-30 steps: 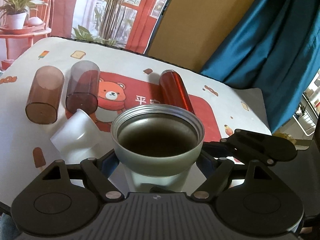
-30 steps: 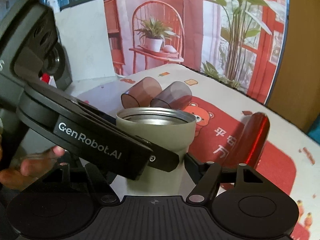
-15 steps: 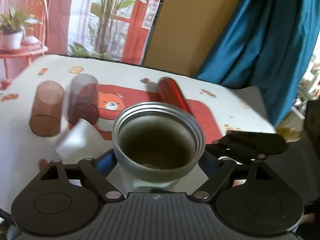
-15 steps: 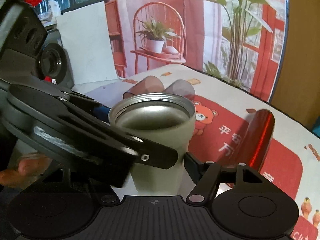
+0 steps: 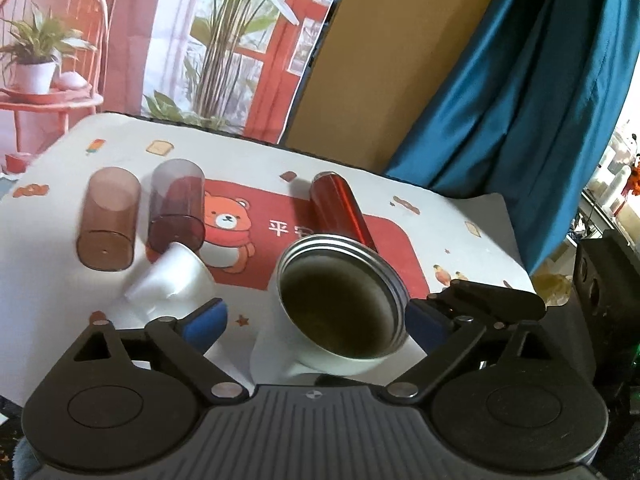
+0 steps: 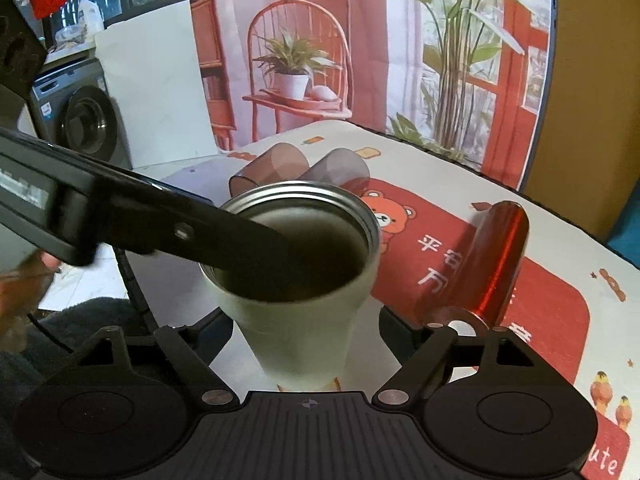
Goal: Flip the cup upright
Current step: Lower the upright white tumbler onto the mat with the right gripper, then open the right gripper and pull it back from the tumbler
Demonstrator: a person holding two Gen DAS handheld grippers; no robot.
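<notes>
Widened since a moment ago, the left gripper (image 5: pixel 316 314) is standing open, its blue pads clear of the green cup (image 5: pixel 340 304). That cup is standing mouth-up, axis near vertical, on the bear tablecloth (image 5: pixel 440 216). Beside it, the right gripper (image 6: pixel 306 320) is gaping too, gripping nothing.

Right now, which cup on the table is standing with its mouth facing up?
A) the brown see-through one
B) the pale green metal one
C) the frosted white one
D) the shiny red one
B: the pale green metal cup stands with its open rim up, while the others lie on their sides.
</notes>
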